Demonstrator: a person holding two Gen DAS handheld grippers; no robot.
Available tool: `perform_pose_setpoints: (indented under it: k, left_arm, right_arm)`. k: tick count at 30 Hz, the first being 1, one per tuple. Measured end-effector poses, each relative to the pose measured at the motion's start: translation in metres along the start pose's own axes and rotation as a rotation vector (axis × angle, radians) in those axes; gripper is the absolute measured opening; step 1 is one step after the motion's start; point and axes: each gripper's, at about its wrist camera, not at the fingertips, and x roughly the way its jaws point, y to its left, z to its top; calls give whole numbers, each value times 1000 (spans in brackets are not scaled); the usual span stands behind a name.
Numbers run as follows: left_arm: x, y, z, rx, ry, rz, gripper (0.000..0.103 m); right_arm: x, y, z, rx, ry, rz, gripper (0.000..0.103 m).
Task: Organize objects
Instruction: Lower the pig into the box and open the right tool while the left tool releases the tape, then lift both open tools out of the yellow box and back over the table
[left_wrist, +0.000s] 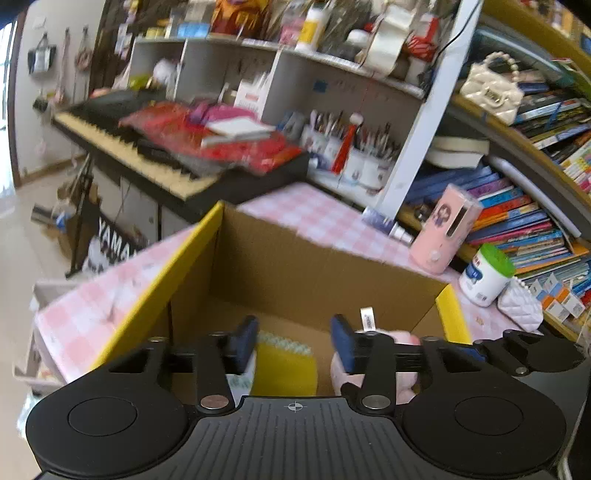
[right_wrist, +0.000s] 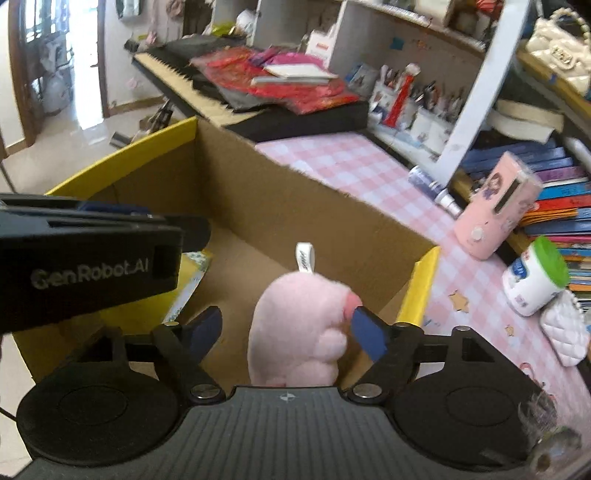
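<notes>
1. While both of your claws hang over the open cardboard box (left_wrist: 295, 258), the left claw (left_wrist: 295, 341) stands released, its blue pads apart with nothing pressed between them.
2. Below that left claw, on the box floor, lies a yellow sponge (left_wrist: 284, 369) with a pale green edge; neither pad touches it.
3. Your right claw (right_wrist: 286, 326) is also released: its jaws are spread and the pink plush toy (right_wrist: 299, 325) stands between them.
4. Right-hand pad (right_wrist: 369, 332) sits at the toy's side, seemingly just touching the fur; left-hand pad is clear of it. No squeeze is visible.
5. Plush toy is inside the box, near its right wall, with a white loop tag (right_wrist: 306, 258) pointing up from its top.
6. From the right wrist view, your left claw's black body crosses the left edge, over the sponge's corner of the box.
7. Box has yellow rims and rests on a pink checked tabletop (right_wrist: 354, 162).
8. On the tabletop right of the box: a tilted pink case (right_wrist: 495, 206), a white jar with a green lid (right_wrist: 535, 277), a white quilted pouch (right_wrist: 565, 332).
9. Behind: a keyboard (left_wrist: 147, 147) piled with red items, and shelves of books (left_wrist: 517, 214).
</notes>
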Motion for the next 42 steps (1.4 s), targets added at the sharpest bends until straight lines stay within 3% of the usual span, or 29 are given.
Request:
perform_pose_setpoints:
  k: [6,16,21,24,32,42]
  left_arm:
    - [-29,-7,5,15,-99,-32,59]
    - [-77,0,-2,18,-166,-36,65]
    - [-106,3,-11,63,-232,4,81]
    - [-119,5,-17,83,-267,33,85]
    - [-136,19,-42,85,-210,55,85]
    - [-165,32,-83,111,-141,63,85]
  right_arm:
    - [-27,-6,-5,74,-90,-59,79]
    - [-79,-2,-21,209,-214,-157,80]
    - [-107,5,-35,273,-266,-247,85]
    - [-123,11,-45,313,-298,-318,90]
    - [-145,35,-77,371,-280,-385,90]
    - [-166,68,-121,407,-206,-398,92]
